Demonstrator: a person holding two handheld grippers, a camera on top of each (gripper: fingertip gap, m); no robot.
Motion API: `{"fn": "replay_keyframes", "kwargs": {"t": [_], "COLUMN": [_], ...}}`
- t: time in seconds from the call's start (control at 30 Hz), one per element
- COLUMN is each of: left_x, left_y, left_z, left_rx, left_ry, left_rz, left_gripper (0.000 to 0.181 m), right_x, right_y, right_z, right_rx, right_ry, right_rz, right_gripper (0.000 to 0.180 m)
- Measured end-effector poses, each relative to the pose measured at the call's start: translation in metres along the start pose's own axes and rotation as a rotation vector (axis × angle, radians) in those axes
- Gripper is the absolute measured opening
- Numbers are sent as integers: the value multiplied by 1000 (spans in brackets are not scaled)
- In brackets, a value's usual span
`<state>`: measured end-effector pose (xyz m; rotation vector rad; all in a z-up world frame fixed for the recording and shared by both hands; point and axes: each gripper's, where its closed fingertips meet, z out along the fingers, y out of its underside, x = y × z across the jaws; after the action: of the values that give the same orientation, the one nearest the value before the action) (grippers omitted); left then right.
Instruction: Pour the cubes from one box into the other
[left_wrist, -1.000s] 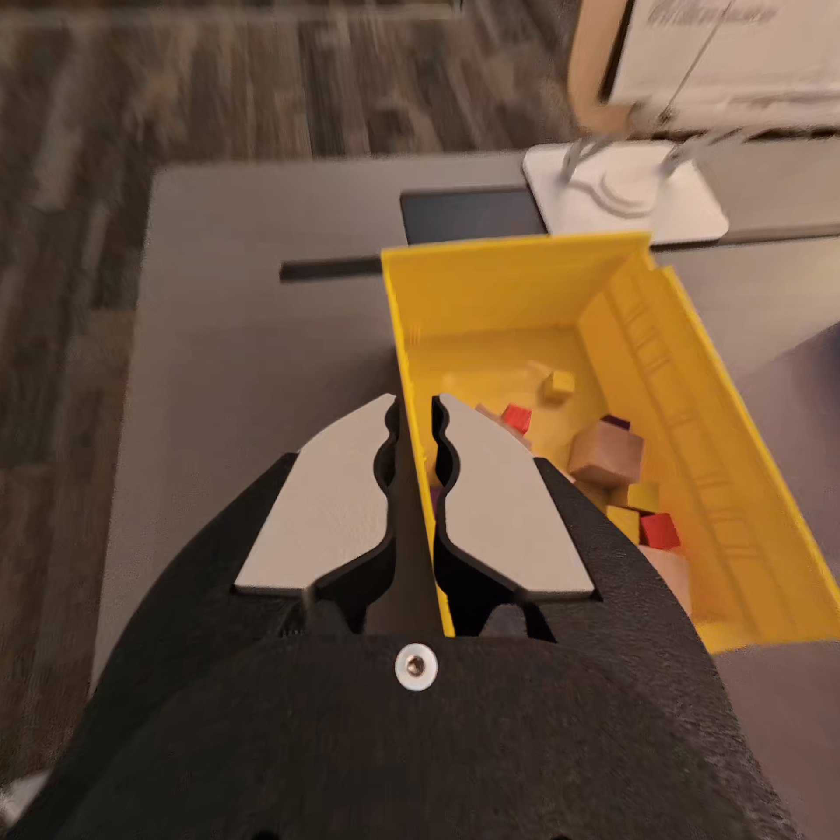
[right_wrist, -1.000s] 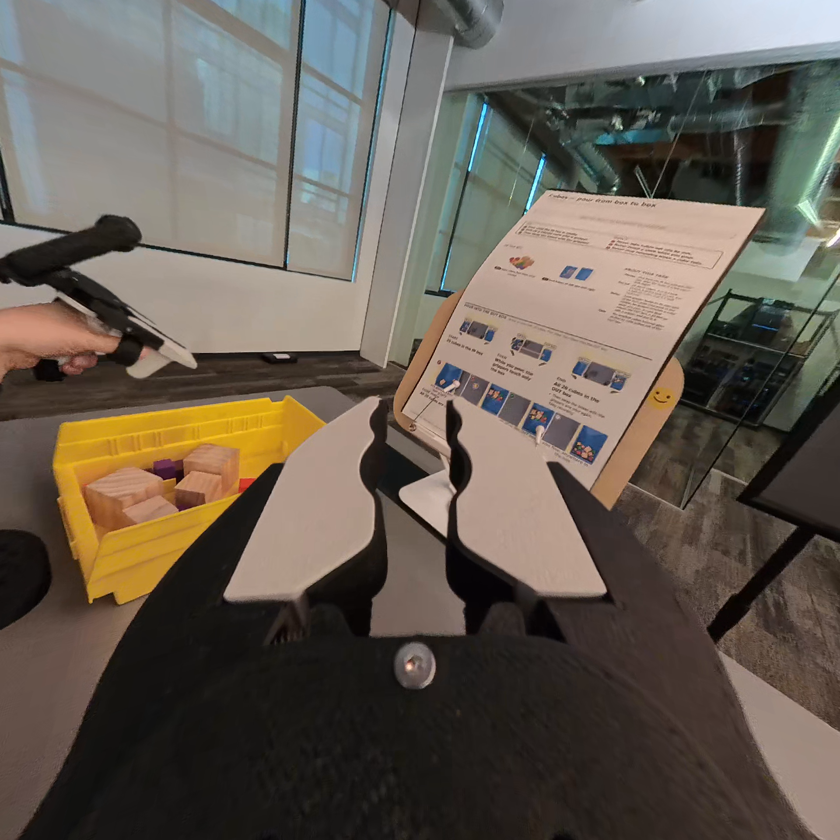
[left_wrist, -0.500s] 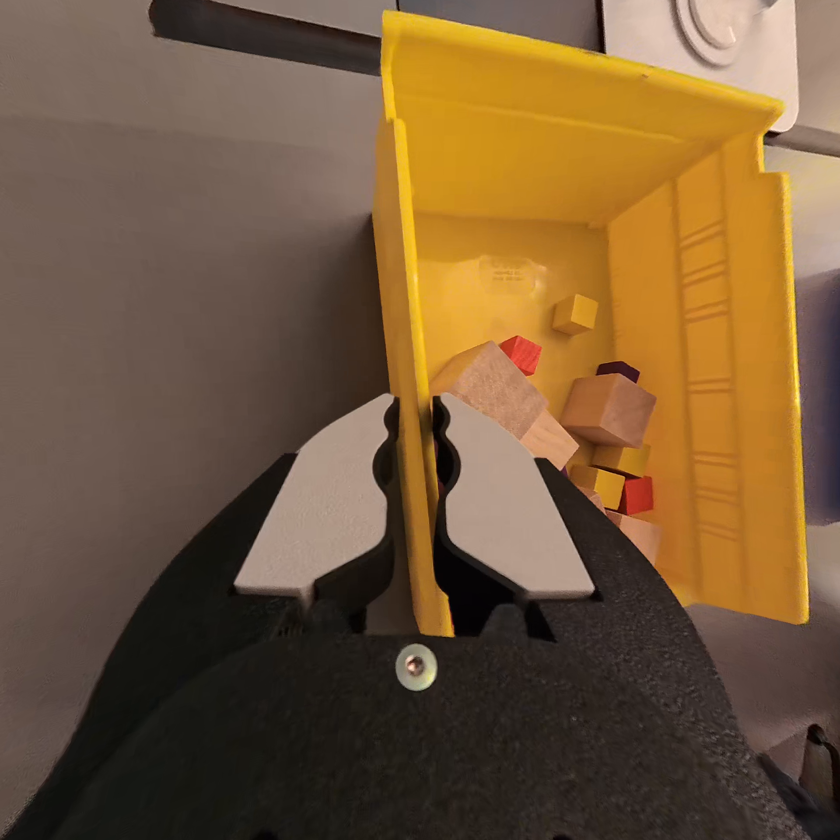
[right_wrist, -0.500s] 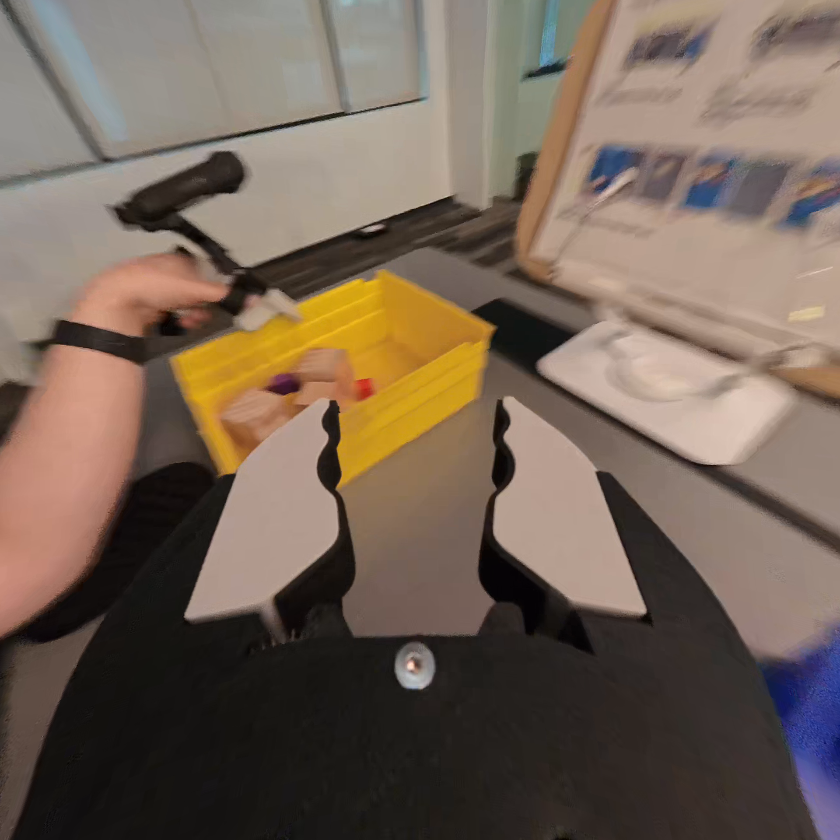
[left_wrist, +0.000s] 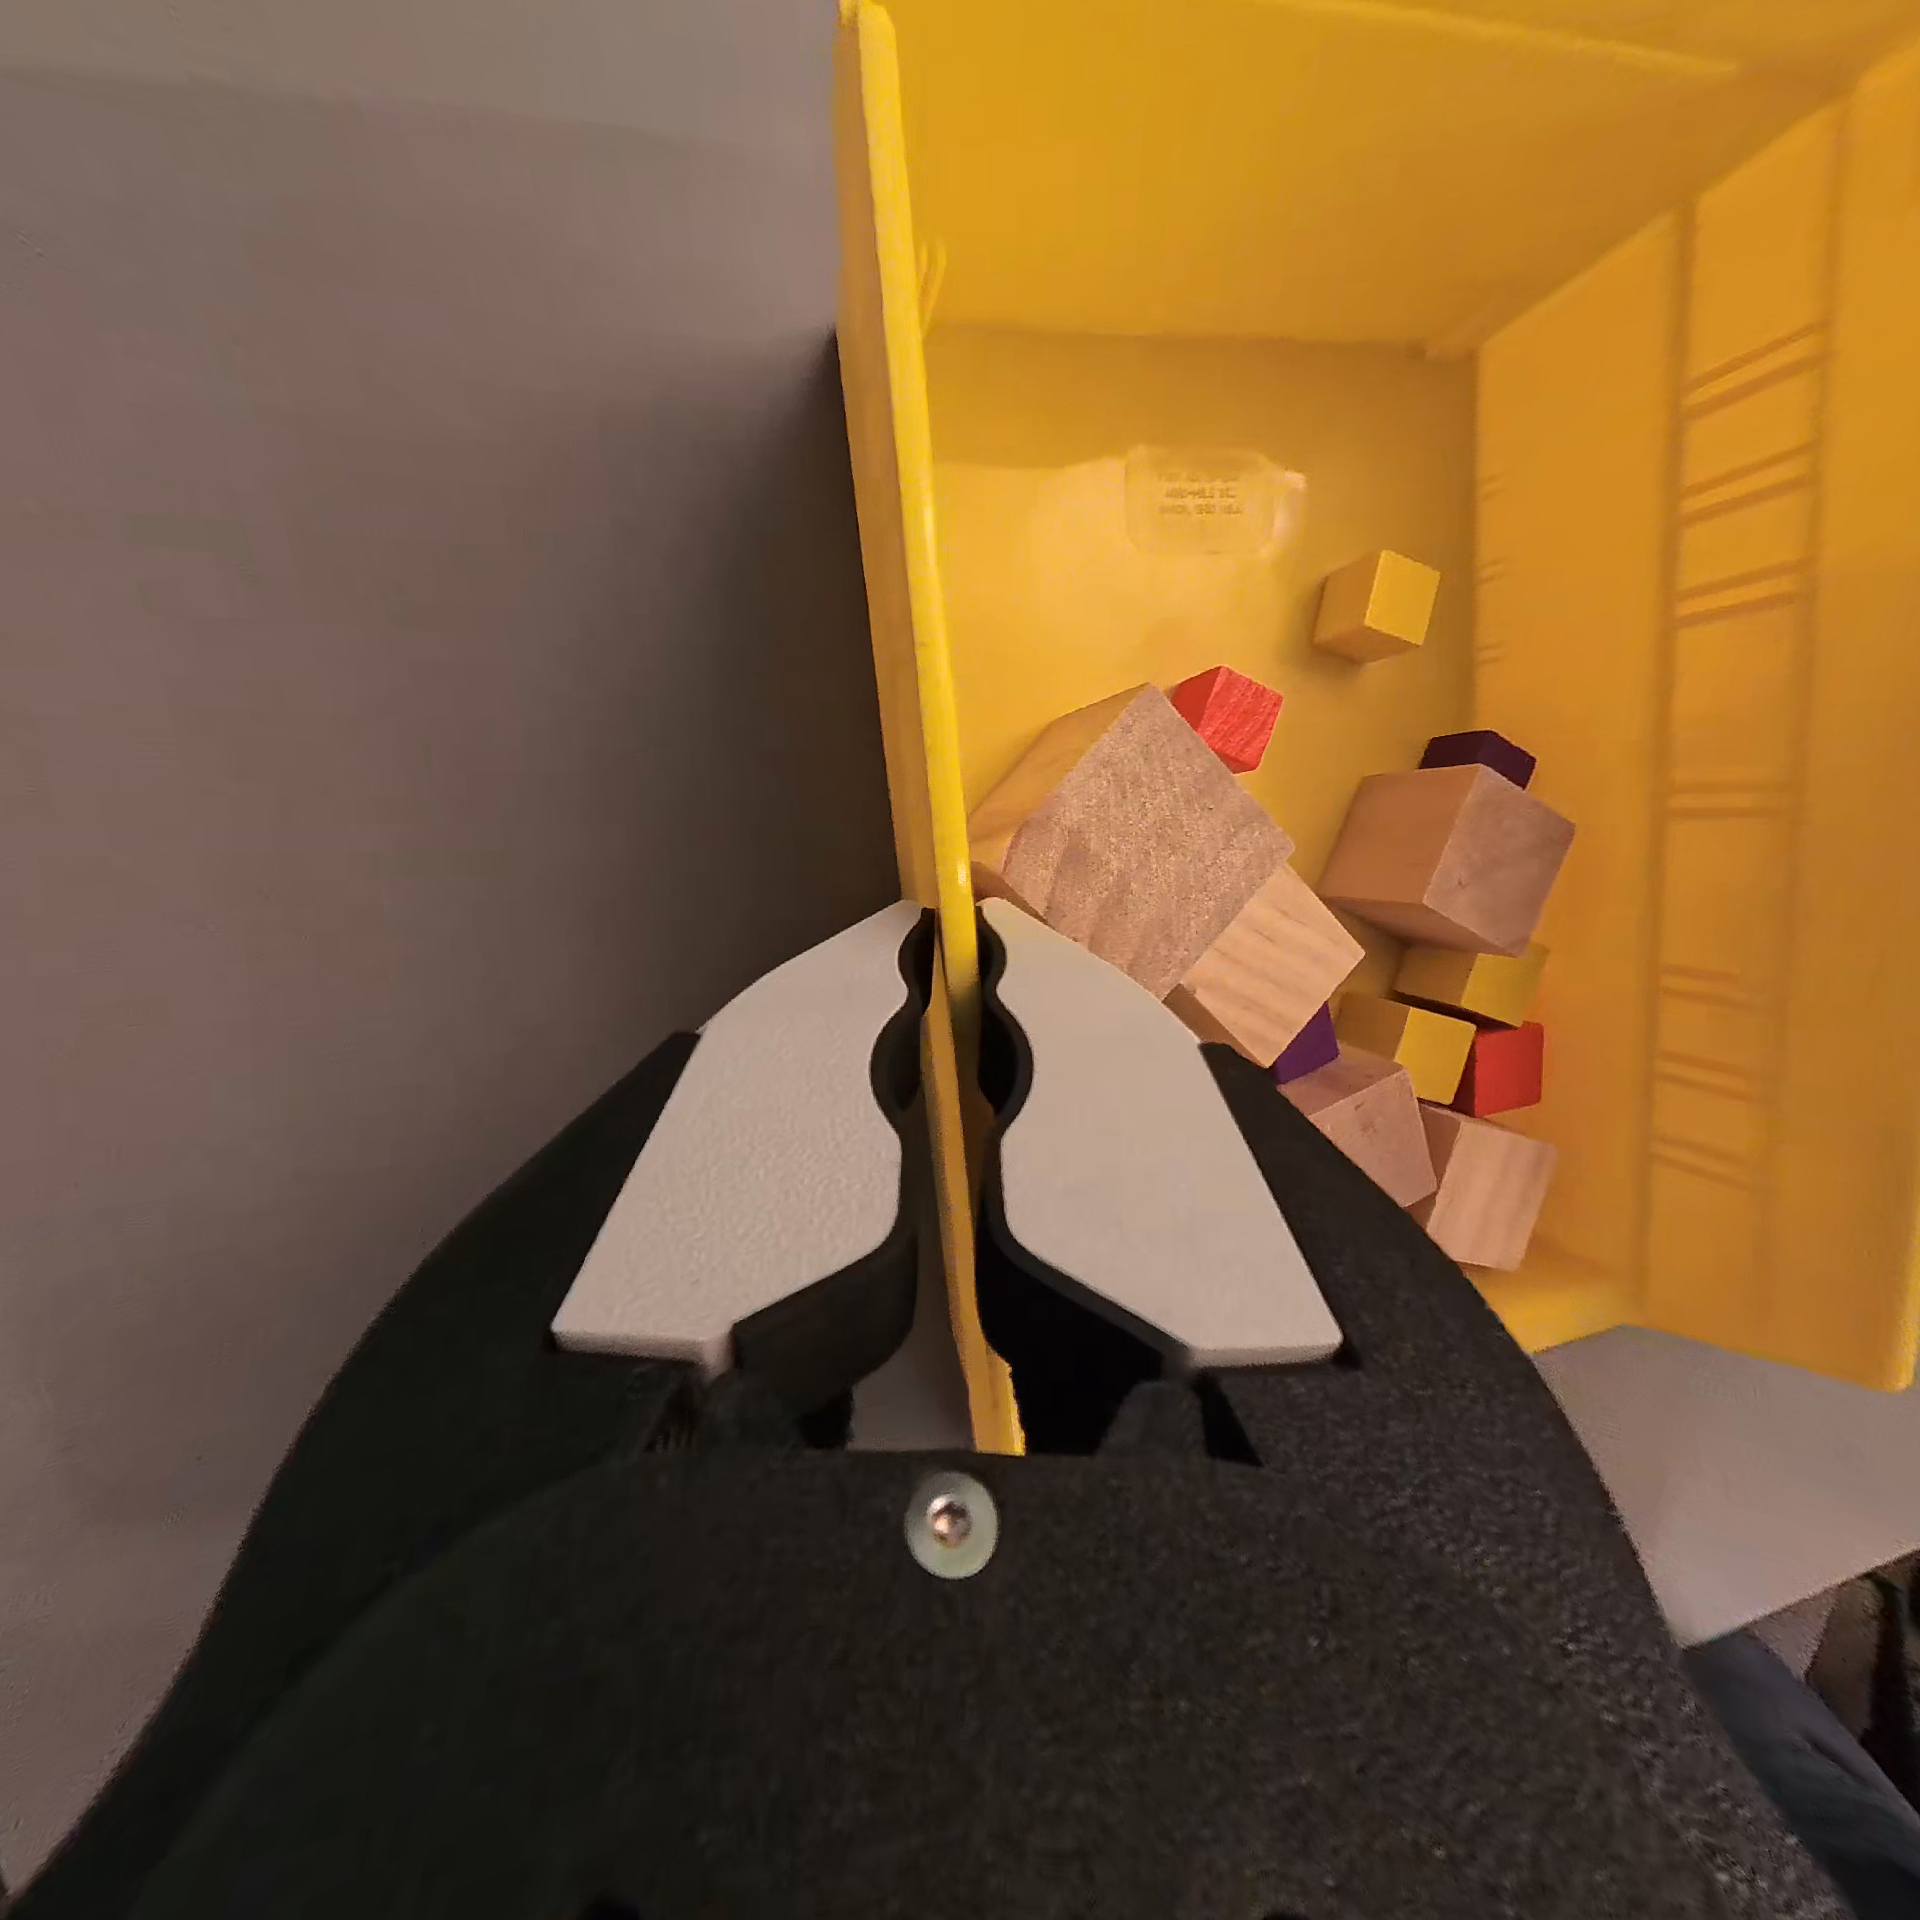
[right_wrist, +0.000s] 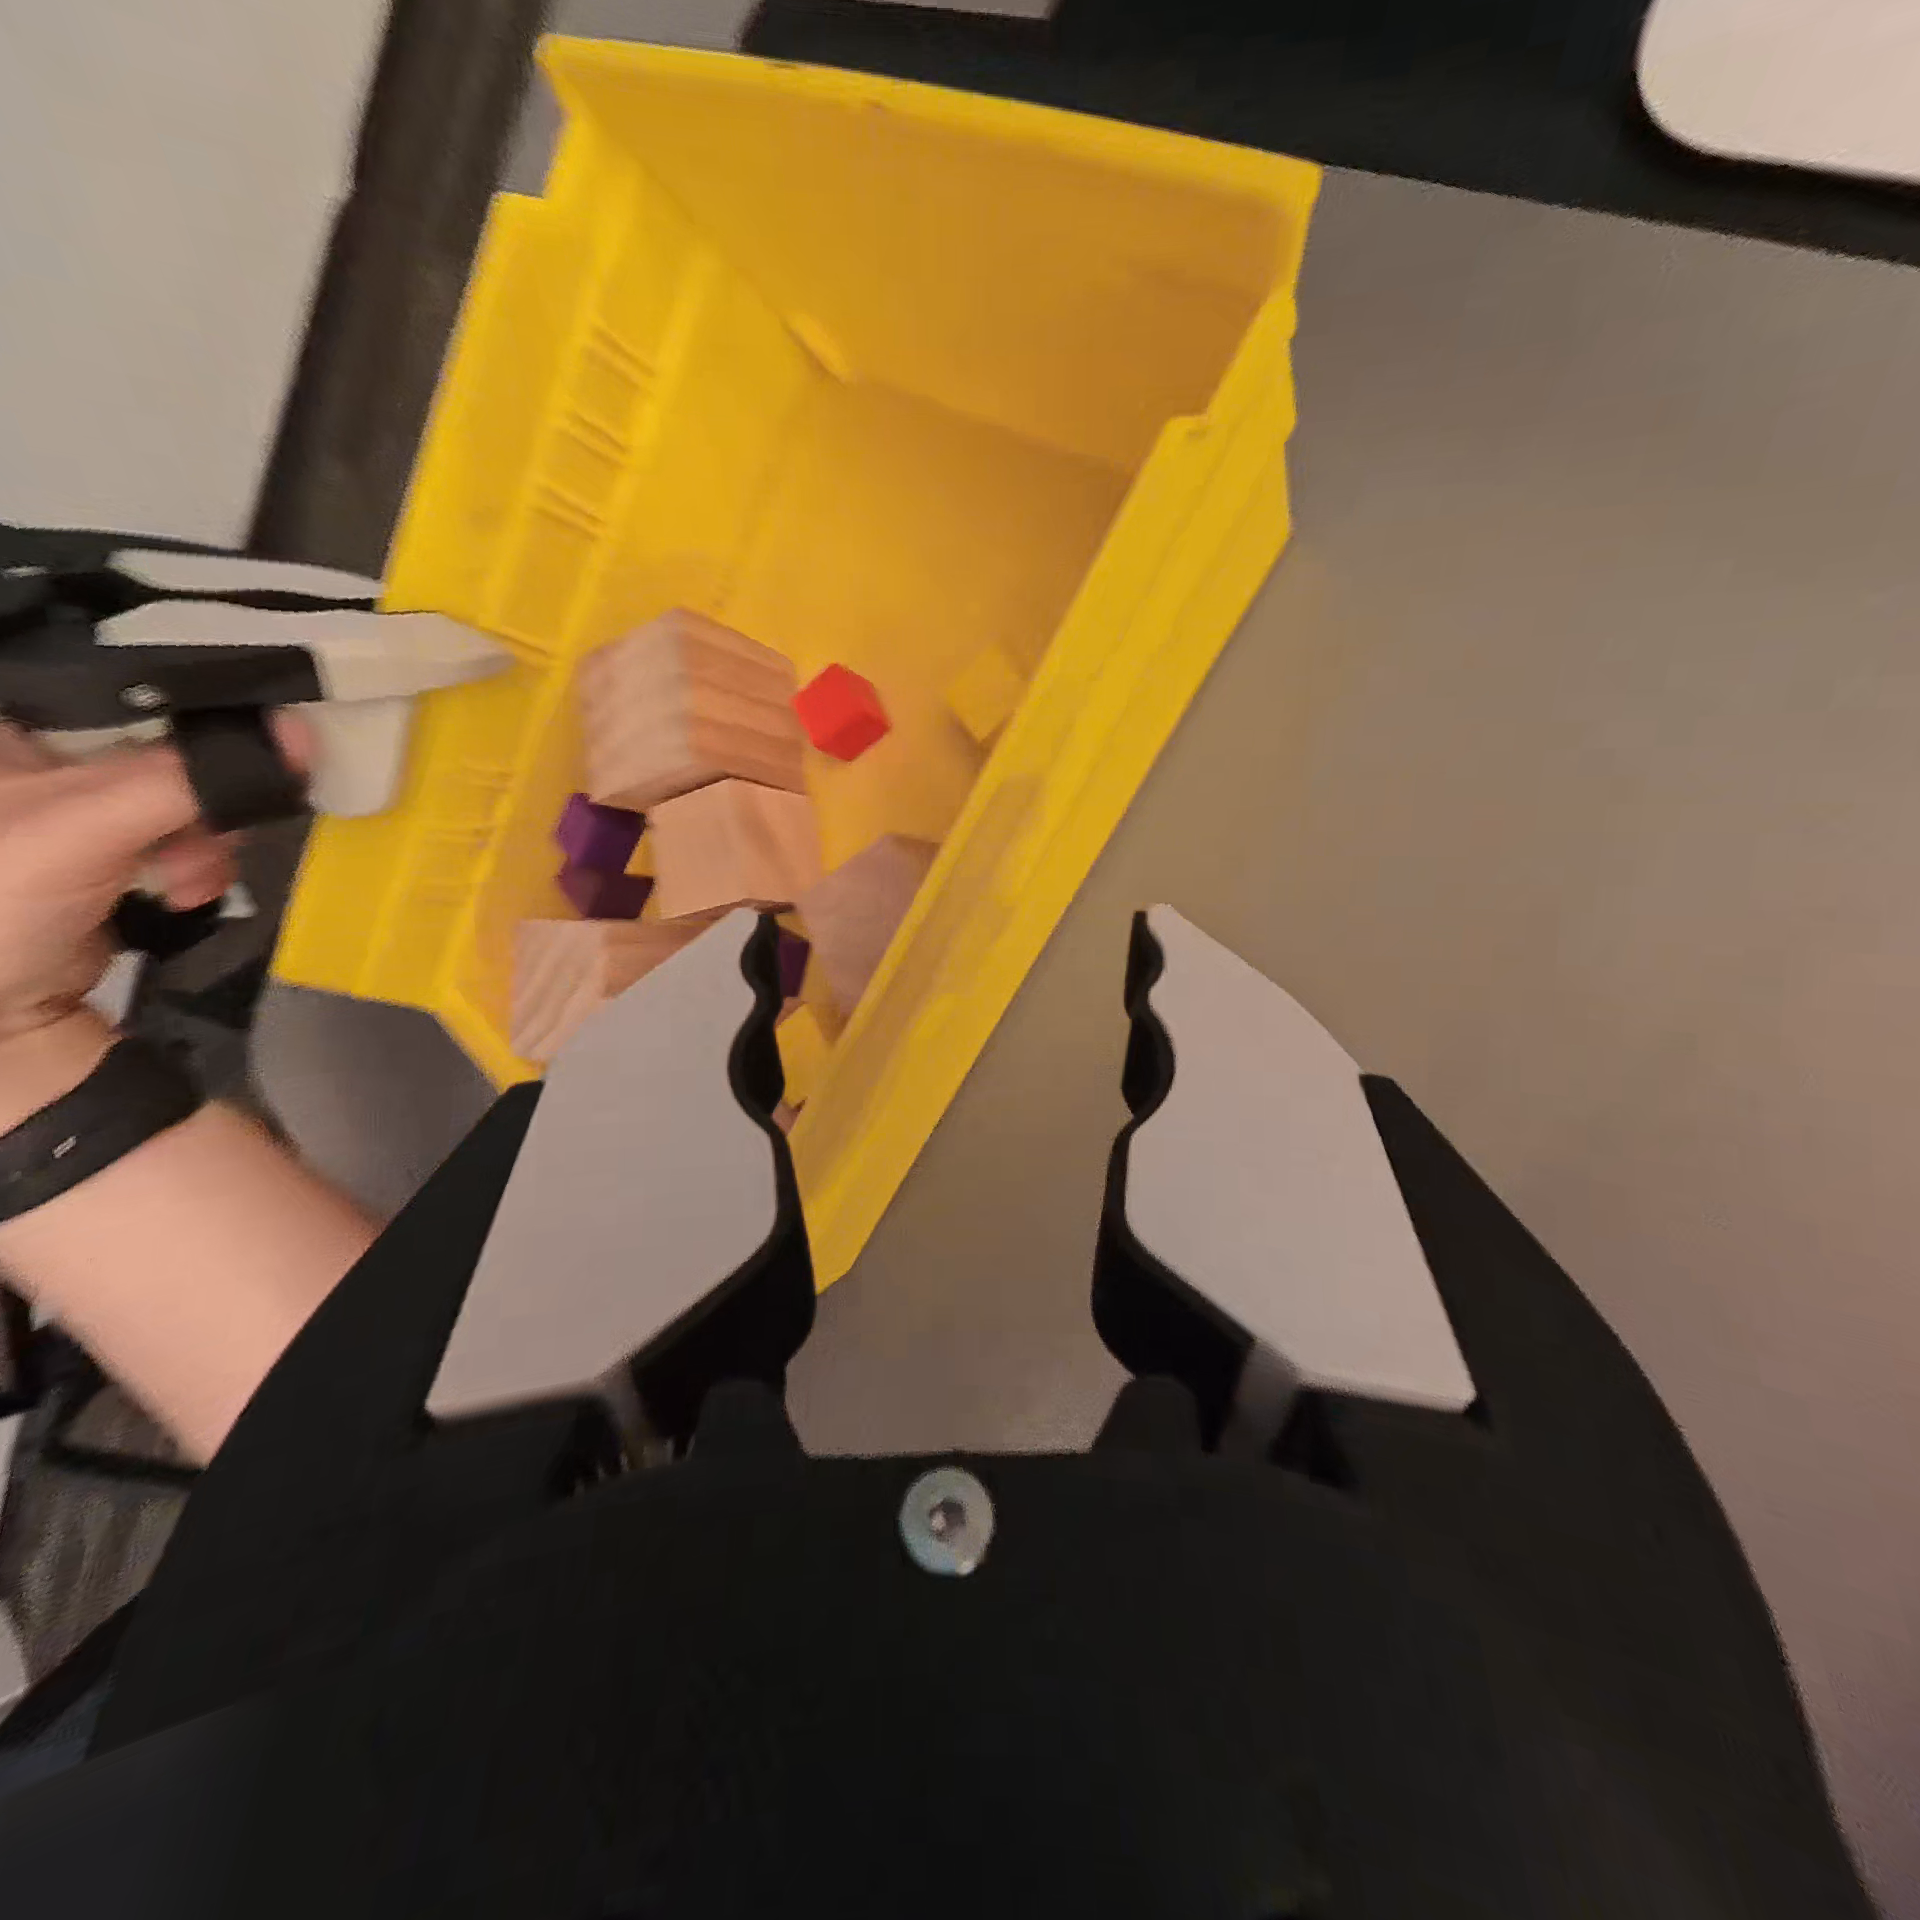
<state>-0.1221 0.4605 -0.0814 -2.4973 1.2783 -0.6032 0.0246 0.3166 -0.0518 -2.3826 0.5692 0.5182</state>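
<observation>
**Left gripper clamps yellow bin wall; right gripper hangs open beside it**

In the left wrist view, the left gripper (left_wrist: 954, 940) is closed tight on the thin side wall of a yellow plastic bin (left_wrist: 1195, 187), one grey finger outside the wall and one inside. The bin sits on a grey table (left_wrist: 416, 623). Inside, cubes are heaped toward the near end: a large pale wooden cube (left_wrist: 1143, 842) just beside the inner finger, another wooden cube (left_wrist: 1455, 857) to its right, and small red (left_wrist: 1231, 715), purple (left_wrist: 1475, 756) and yellow cubes among them. One small yellow cube (left_wrist: 1377, 605) lies alone, apart from the heap.

In the right wrist view, the right gripper (right_wrist: 951, 925) has its fingers spread wide with nothing between them. It hovers over the table (right_wrist: 1558, 727), its left finger overlapping the bin's near corner; whether it touches cannot be told. A person's hand (right_wrist: 94, 862) grips the other tool at the bin's far side wall (right_wrist: 457, 582). A white stand base (right_wrist: 1787, 94) shows at the top right corner.
</observation>
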Motion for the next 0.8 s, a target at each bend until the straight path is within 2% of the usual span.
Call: {"fn": "replay_keyframes", "kwargs": {"t": [0.17, 0.23, 0.3, 0.43, 0.7, 0.8], "left_x": [0, 0, 2, 5, 11, 18], "left_y": [0, 0, -2, -3, 0, 0], "left_z": [1, 1, 3, 4, 5, 7], "left_rx": [-8, -6, 11, 15, -19, -29], "left_ry": [-36, -38, -24, -19, -18, -37], "left_rz": [23, 22, 17, 13, 87, 119], "left_gripper": [5, 5, 5, 5, 5, 4], "right_x": [10, 11, 10, 18, 35, 41], "right_y": [1, 6, 9, 26, 24, 23], "right_z": [27, 39, 48, 59, 54, 50], "right_rx": [-100, -157, -190, -326, -387, -384], "right_ry": [174, 190, 185, 270, 405, 411], "right_rz": [-1, 47, 136, 118, 90, 102], "right_gripper": [56, 47, 30, 28, 8, 6]}}
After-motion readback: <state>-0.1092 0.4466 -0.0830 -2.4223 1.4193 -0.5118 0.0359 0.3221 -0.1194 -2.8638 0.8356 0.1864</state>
